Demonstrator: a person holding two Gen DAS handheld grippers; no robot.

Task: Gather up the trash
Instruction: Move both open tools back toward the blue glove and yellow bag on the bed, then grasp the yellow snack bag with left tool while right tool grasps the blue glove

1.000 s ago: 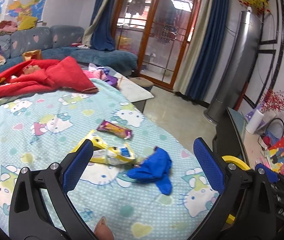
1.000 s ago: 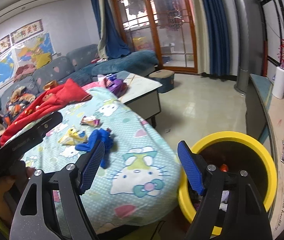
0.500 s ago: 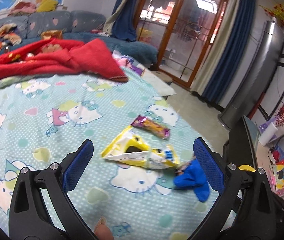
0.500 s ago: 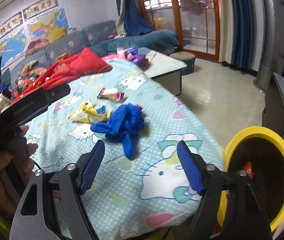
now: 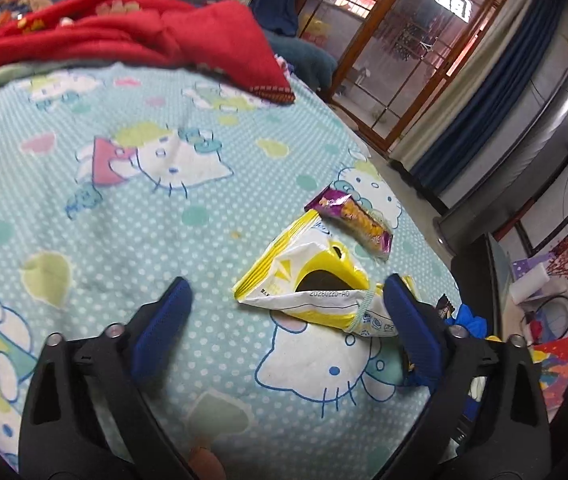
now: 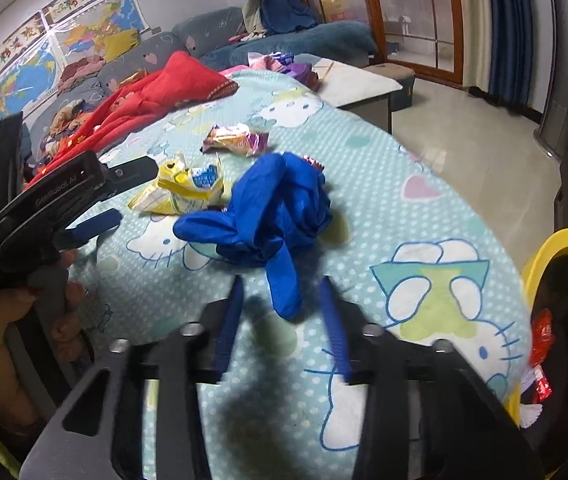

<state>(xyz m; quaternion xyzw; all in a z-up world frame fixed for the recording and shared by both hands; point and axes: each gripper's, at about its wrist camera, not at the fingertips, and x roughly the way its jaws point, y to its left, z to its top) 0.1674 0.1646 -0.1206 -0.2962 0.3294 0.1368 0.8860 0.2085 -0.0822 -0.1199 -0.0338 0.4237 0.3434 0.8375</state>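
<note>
The right gripper (image 6: 282,320), jaws just narrowing but still released, straddles one finger of the crumpled blue rubber glove (image 6: 260,208) at frame centre. Pinching only that tip could let the glove slip free. The left gripper (image 5: 284,316), wide and released, may crush or push away the yellow-and-white torn snack packet (image 5: 308,284).

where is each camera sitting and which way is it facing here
Left wrist: on the left gripper, angled down at the bed sheet and the yellow wrapper; a fingertip shows at the bottom.
Right wrist: on the right gripper, angled down at the blue glove, bin at right; the left hand shows.
Shared: wrapper, purple packet, glove, red blanket.
</note>
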